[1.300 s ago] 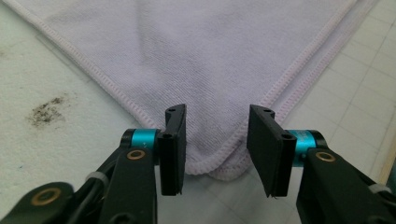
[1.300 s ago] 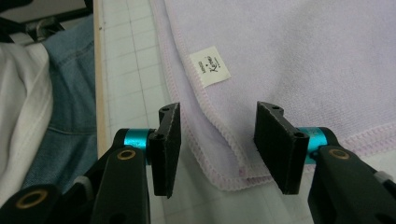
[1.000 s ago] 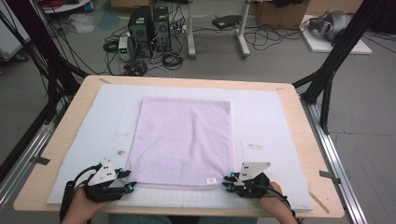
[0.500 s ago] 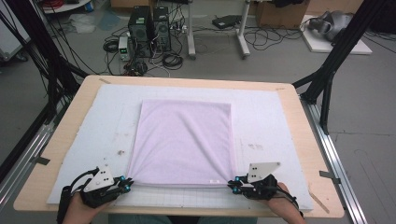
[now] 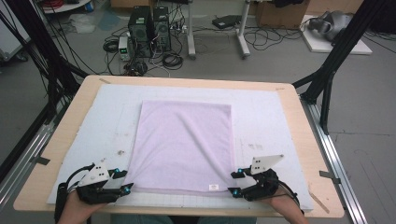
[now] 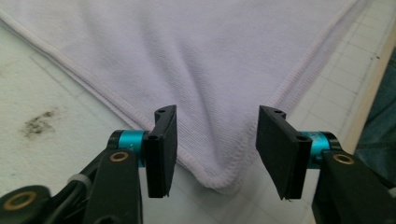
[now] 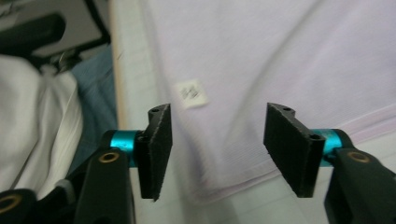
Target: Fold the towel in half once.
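Each black tool (image 6: 212, 154) is showing 2 flat pads, teal collars behind them, brass screws, trailing cables.

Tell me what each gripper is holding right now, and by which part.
Nothing is held. The left gripper and right gripper have just opened their jaws; each stands open over a near corner of the lilac towel.

A pale lilac towel (image 5: 184, 147) lies flat and spread out on the white mat (image 5: 266, 116), small label near its front edge.
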Tool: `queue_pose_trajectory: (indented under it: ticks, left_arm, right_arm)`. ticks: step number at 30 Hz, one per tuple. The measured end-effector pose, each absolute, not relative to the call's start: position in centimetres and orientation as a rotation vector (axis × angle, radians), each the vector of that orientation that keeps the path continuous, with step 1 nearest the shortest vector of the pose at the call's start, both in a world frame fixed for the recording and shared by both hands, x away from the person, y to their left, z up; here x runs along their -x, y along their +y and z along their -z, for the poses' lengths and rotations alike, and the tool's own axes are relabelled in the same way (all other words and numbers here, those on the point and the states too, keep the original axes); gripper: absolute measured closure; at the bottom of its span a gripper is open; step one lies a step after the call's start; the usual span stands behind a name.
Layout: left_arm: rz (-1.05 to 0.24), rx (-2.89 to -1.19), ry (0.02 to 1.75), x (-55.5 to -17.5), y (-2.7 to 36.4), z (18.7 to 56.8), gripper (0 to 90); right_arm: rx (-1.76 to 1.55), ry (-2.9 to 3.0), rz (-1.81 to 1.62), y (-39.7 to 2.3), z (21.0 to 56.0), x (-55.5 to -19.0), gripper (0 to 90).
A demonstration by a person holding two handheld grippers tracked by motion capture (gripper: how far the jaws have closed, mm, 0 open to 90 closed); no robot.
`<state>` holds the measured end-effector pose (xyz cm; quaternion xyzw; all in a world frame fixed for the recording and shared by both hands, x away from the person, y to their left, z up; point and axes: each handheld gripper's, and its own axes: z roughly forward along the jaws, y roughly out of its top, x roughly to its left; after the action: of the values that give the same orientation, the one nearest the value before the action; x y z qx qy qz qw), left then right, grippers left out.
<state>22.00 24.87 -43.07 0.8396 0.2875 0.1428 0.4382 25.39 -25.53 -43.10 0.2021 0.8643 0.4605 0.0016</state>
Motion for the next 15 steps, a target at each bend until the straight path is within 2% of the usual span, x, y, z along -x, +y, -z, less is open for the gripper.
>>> queue_pose_trajectory:
  ticks: [11, 15]
  left_arm:
    - [-0.386, -2.036, 0.762, -25.3, 24.4, 41.5, 40.8]
    - [-0.405, -2.017, 0.779, -26.9, 24.3, 41.1, 38.9]
  right_arm:
    - [-0.793, 2.528, -1.395, -25.1, 41.6, -28.3, 27.5]
    - [-0.813, 2.504, -1.355, -24.8, 41.6, -29.4, 27.3]
